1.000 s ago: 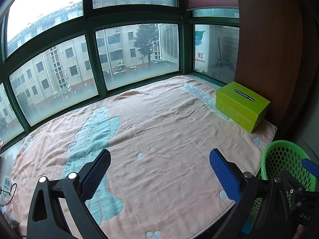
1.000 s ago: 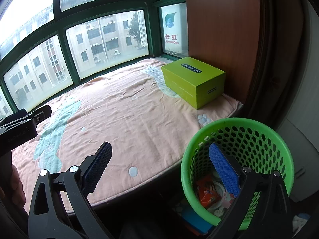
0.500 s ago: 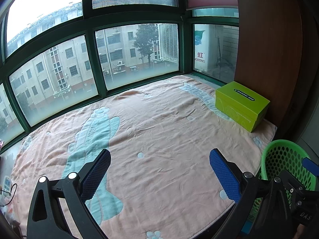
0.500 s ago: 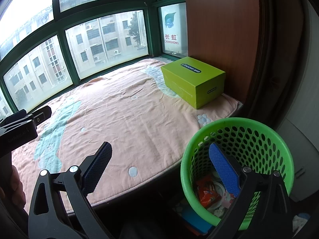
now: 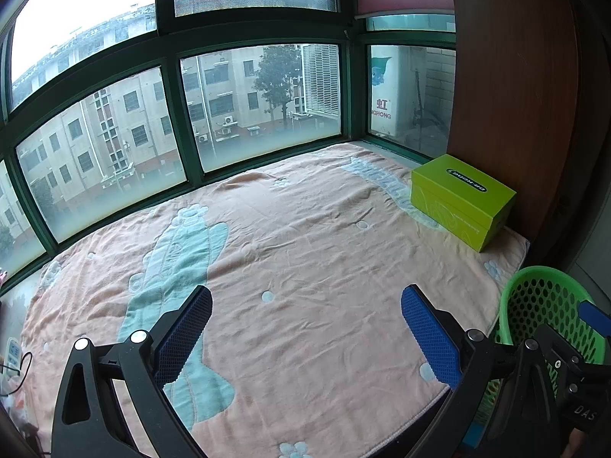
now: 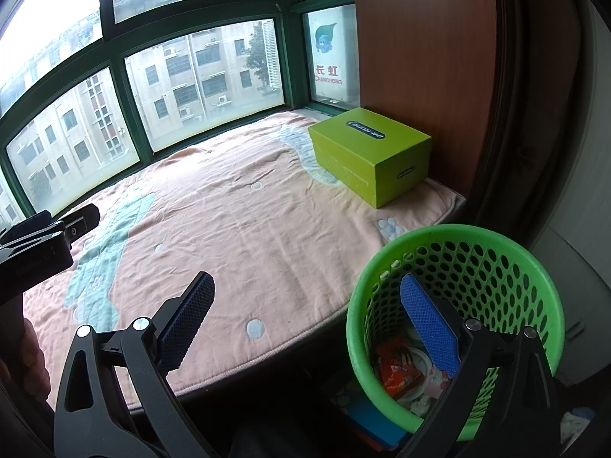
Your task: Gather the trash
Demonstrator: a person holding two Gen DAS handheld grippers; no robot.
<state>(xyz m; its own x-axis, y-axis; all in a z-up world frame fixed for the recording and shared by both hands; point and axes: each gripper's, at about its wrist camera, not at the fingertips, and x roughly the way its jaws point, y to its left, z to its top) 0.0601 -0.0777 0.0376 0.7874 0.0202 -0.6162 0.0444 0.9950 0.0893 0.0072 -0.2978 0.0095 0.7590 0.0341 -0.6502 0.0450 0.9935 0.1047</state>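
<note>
Gaping jaws, both grippers; wrappers in basket.

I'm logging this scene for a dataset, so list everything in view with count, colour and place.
blanket: one, peach with pale blue patterns, spread over the window ledge
box: one, lime green, closed, on the blanket's far right by the wooden panel
basket: one, green mesh, on the floor off the blanket's right edge
wrappers: several, orange and white, in the basket's bottom
windows: several panes, dark green frames, behind the blanket
left gripper: one, black with blue pads, open over the blanket
right gripper: one, same colours, open, at the basket
</note>
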